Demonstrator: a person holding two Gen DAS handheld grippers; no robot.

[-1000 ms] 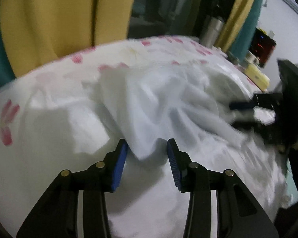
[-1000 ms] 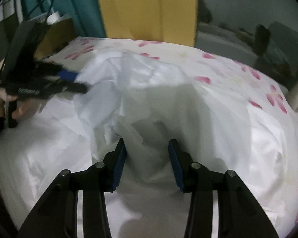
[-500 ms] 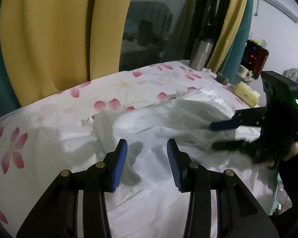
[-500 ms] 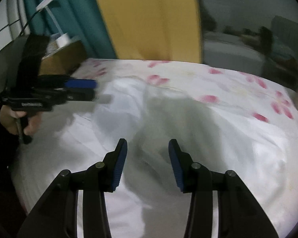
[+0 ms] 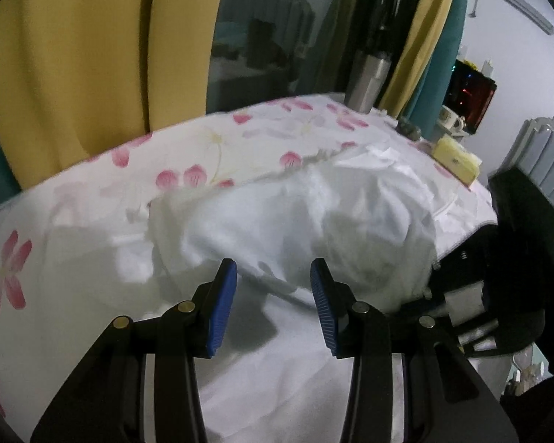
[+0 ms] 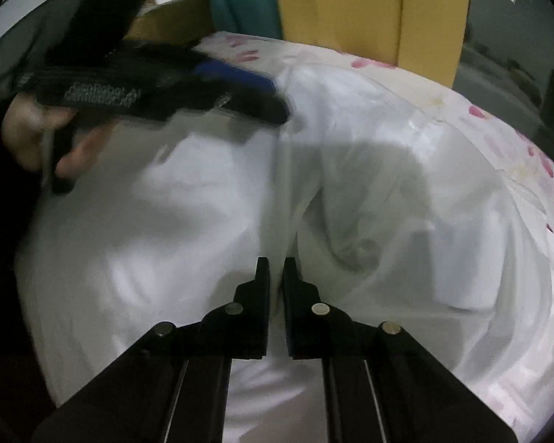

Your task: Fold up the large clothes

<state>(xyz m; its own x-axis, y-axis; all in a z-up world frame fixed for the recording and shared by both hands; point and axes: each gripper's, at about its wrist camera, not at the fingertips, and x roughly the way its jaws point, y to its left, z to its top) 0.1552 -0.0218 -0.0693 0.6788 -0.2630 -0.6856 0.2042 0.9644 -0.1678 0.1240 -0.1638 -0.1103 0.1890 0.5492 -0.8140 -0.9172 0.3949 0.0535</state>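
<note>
The crumpled white fabric garment [image 5: 299, 221] lies heaped on the bed, on a white bedsheet printed with pink flowers [image 5: 188, 155], and a tall ridge of its cloth [image 6: 282, 184] runs straight up from the right gripper [image 6: 276, 277]. That gripper's jaws have just been closing, and now they stand nearly together with a thin fold of the white cloth pinched between the black fingers [image 6: 262, 280]. Over on the other side, the left gripper [image 5: 273, 295] hovers just above the bunched mound with its blue-padded fingers [image 5: 223, 306] spread apart; nothing sits between them, they grip nothing. From the right wrist view, that left gripper shows blurred at the upper left, a hand [image 6: 37, 136] wrapped around its handle. Behind the bed hang yellow curtains [image 5: 74, 66] beside teal ones, with a dark window between. At the bed's far corner rests a pale yellow box [image 5: 456, 157].
</note>
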